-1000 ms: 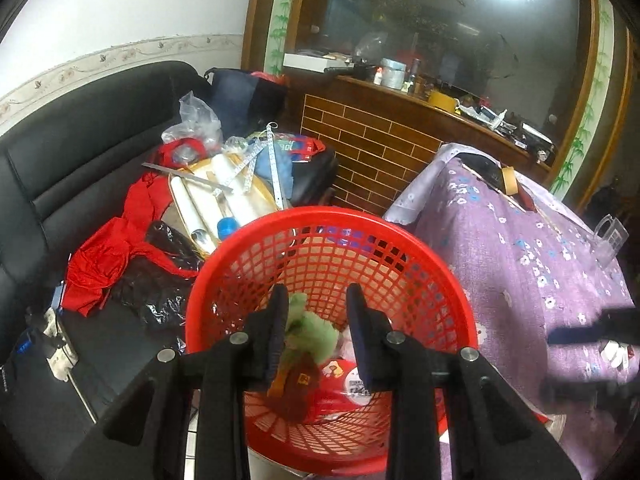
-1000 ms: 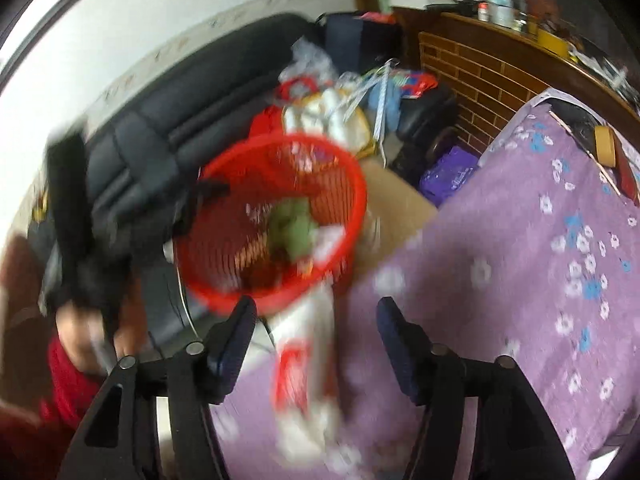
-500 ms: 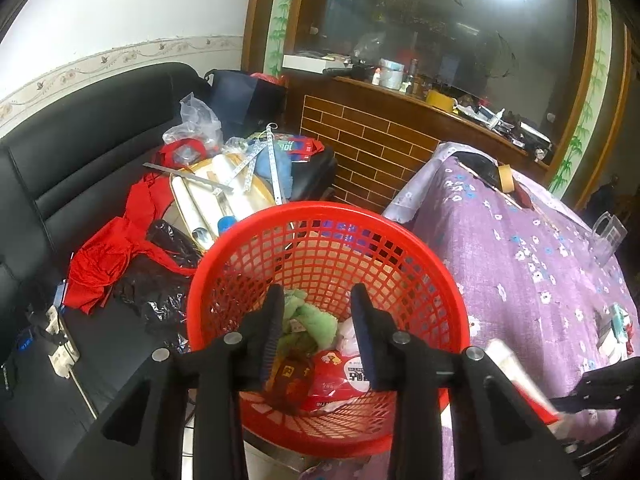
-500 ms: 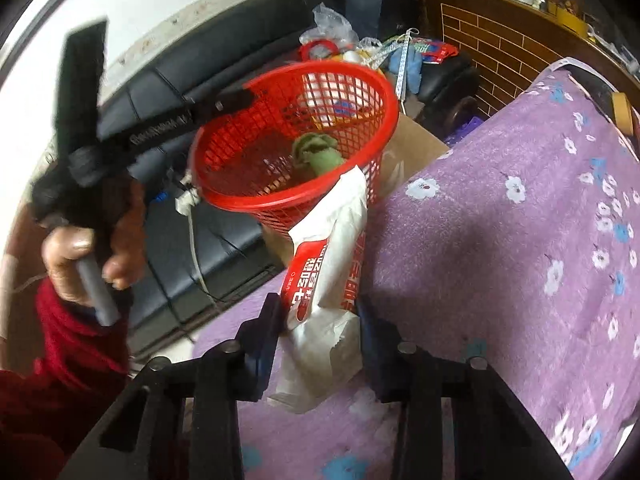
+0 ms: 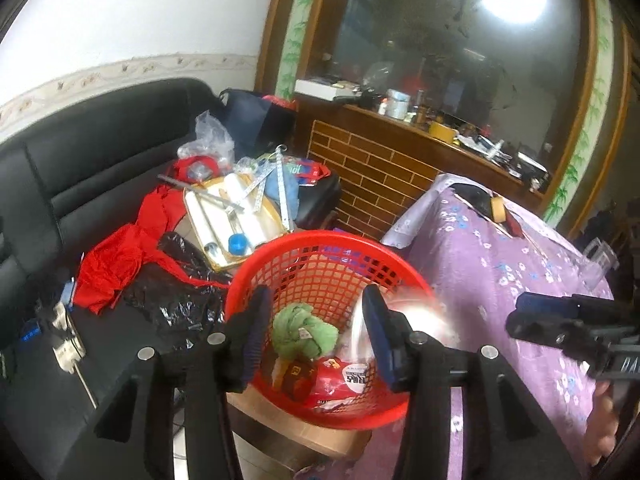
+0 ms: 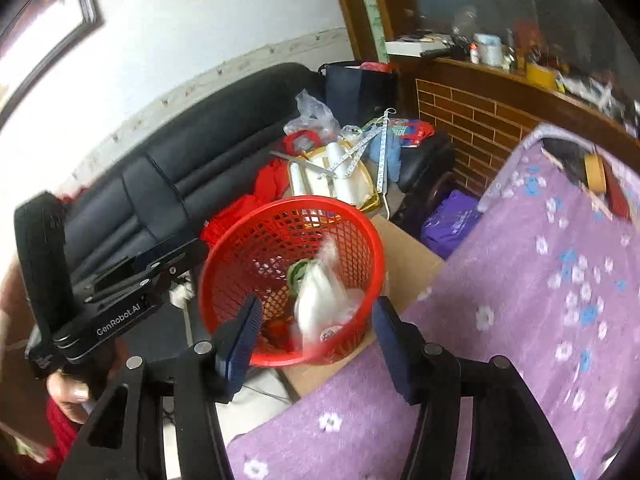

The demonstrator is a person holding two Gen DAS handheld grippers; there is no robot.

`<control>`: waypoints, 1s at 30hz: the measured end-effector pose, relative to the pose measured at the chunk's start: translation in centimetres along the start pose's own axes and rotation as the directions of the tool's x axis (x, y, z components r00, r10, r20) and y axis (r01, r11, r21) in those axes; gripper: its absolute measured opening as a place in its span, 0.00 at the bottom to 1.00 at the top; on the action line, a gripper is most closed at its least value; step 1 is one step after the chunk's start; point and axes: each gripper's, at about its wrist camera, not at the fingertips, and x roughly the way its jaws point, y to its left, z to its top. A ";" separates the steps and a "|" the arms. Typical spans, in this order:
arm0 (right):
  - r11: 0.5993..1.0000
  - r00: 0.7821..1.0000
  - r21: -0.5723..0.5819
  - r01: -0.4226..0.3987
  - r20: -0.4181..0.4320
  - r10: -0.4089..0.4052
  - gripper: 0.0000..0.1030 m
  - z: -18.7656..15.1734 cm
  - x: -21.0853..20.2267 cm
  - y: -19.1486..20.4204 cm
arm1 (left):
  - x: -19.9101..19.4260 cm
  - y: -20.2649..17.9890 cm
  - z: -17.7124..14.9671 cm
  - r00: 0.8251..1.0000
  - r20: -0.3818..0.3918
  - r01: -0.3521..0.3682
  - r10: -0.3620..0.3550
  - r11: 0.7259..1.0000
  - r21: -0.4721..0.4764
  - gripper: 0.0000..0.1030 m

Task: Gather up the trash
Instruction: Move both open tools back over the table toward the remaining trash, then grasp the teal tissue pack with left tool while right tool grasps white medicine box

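A red mesh basket (image 5: 328, 240) (image 6: 372, 240) stands on a cardboard box (image 6: 412, 264) beside the sofa. In it lie a green wad (image 5: 304, 332) and a red snack wrapper (image 5: 340, 376). A white plastic bag (image 6: 320, 300), blurred, drops into the basket just past my right gripper (image 6: 318, 302). The right gripper's jaws are opening and nothing is pressed between them. My left gripper (image 5: 315, 294) hovers over the basket's near rim. Its jaws are opening too, and they hold nothing. Each gripper shows in the other's view: the right gripper (image 5: 518, 316) and the left gripper (image 6: 188, 258).
A purple flowered tablecloth (image 6: 560, 280) covers the table to the right. The black sofa (image 5: 80, 168) carries red cloth (image 5: 116, 264), black plastic (image 5: 176, 300), white rolls and bags. A brick-fronted counter (image 5: 380, 172) stands behind. A hand (image 6: 76, 396) grips the left tool.
Half a second ago the right gripper was shut on the white-and-red bag. It has let go, and the bag is falling into the basket. The left jaws have widened.
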 end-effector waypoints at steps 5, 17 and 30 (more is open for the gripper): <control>0.997 0.999 0.072 0.028 0.013 -0.029 0.61 -3.4 -4.6 -3.8 | -0.9 -4.1 0.2 0.998 0.005 0.063 -0.063 0.995 0.084 0.45; 0.851 0.922 0.384 0.358 -0.002 -0.387 0.61 -16.4 -21.2 -20.5 | -0.8 -21.7 -2.4 0.939 -0.158 0.339 -0.304 0.891 0.301 0.55; 0.725 0.902 0.554 0.409 -0.127 -0.412 0.64 -22.7 -23.8 -31.9 | 2.0 -37.9 -8.2 0.840 -0.408 0.522 -0.358 0.738 0.427 0.67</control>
